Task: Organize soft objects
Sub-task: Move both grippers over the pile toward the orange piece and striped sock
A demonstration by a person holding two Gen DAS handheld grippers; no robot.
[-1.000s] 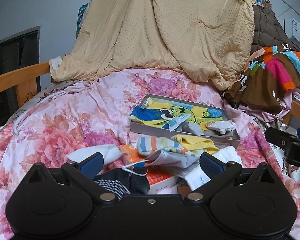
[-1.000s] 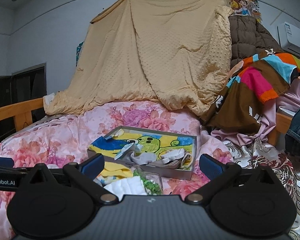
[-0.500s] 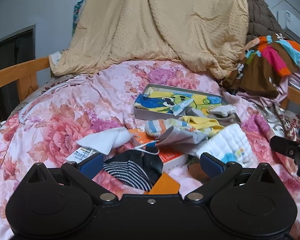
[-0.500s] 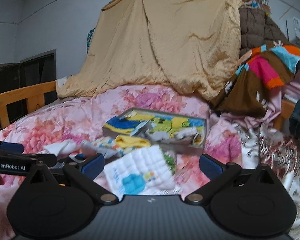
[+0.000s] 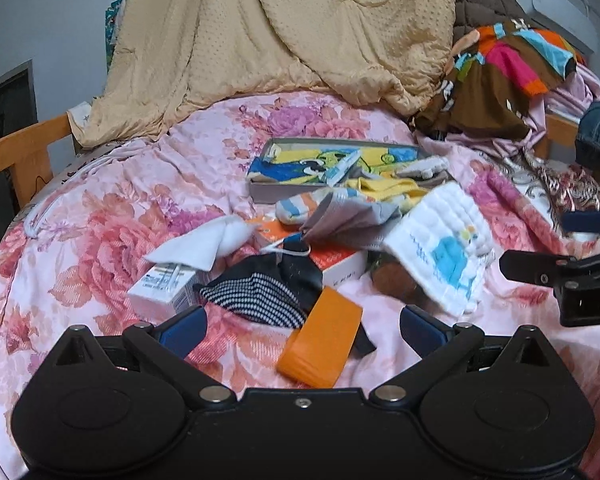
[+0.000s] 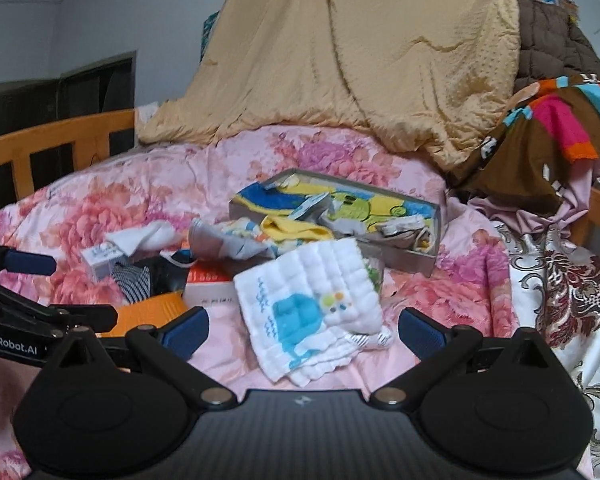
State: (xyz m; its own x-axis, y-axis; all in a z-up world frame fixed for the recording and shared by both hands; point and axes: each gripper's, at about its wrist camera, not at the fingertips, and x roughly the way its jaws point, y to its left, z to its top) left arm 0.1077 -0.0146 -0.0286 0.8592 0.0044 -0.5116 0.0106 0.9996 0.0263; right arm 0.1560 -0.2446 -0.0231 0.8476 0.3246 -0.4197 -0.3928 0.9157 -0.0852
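A pile of soft things lies on the floral bedspread (image 5: 100,208). A grey box (image 5: 268,194) holds a yellow and blue cartoon cloth (image 5: 300,162); it also shows in the right wrist view (image 6: 412,258). In front lie a striped sock (image 5: 296,208), a grey sock (image 5: 352,220), a white sock (image 5: 204,242), a black and striped sock (image 5: 260,292) and a white quilted cloth (image 5: 440,240), seen too in the right wrist view (image 6: 308,304). My left gripper (image 5: 302,326) is open above the black sock. My right gripper (image 6: 302,328) is open over the white cloth.
An orange box (image 5: 322,346) lies by the black sock, with a white and orange box (image 5: 336,262) and a small white carton (image 5: 160,292) nearby. A tan quilt (image 5: 280,32) hangs behind. Colourful clothes (image 5: 508,68) pile at the right. A wooden bed rail (image 5: 16,152) runs at the left.
Both grippers have pulled back and tilted down, so more of the pile shows. The black sock, orange box and white cloth have come into fuller view. Both stay open.
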